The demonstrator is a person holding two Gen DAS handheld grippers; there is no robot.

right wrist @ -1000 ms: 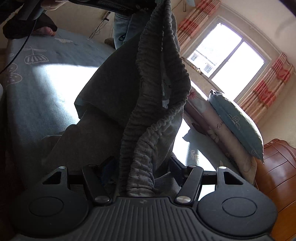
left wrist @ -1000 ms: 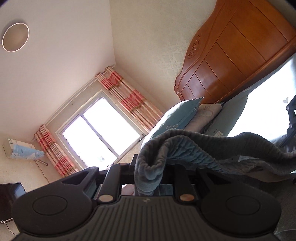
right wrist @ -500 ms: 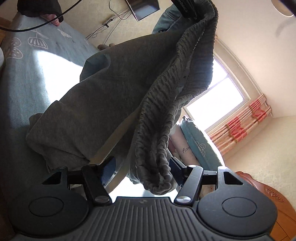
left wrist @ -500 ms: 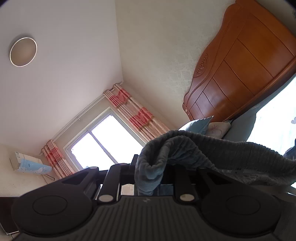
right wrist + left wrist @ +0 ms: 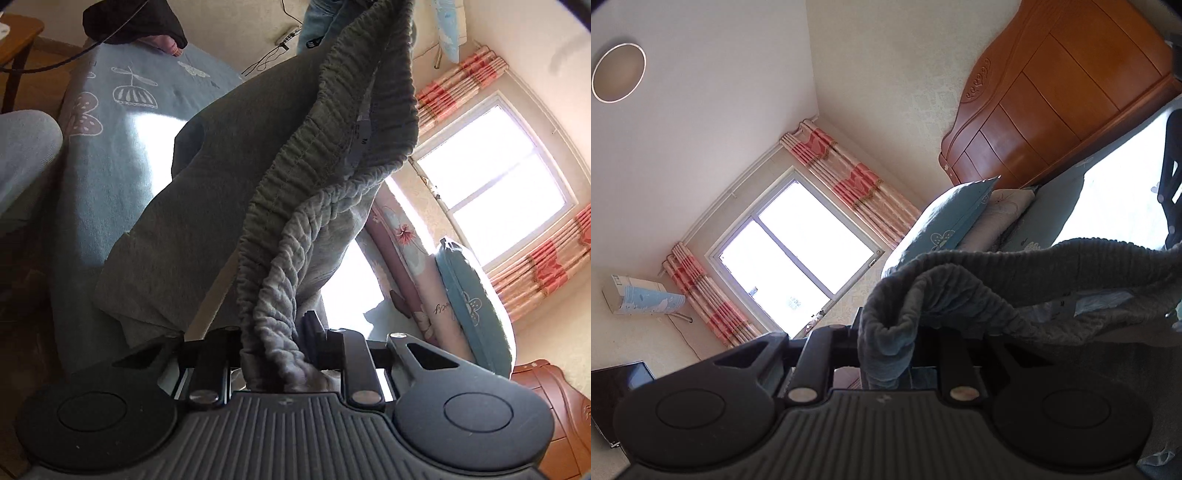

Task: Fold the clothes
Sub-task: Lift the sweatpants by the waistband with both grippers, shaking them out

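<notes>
A pair of grey trousers [image 5: 258,155] with a gathered elastic waistband [image 5: 295,206] hangs in the air over a blue patterned bed [image 5: 110,122], held up by the waistband between two hand-held grippers. The right gripper [image 5: 277,369] has its jaws clamped on a bunched section of the band, and the left gripper [image 5: 886,354] is likewise closed on a rolled length of the same ribbed edge [image 5: 960,291]. From the right wrist view the body of the garment drops away from the band toward the bed, its lower part resting in loose folds on the cover near the edge closest to the camera. A small size tag shows inside the band.

The cloth looks soft, thick and limp, probably a knitted or fleece weave: light enough to lift by the band, but likely to sag, twist and bunch wherever it is not supported. The stitched elastic is the firmest part and gives the surest hold; a pinch at each end of the waist would let the legs hang straight, and the smooth leg fabric would be more apt to slip.

Pillows [image 5: 469,295] lie along the head of the bed below a wooden headboard [image 5: 1052,103]; a curtained window [image 5: 798,254] floods the room with light. A person's leg in jeans [image 5: 321,22] stands beyond the bed's far edge.
</notes>
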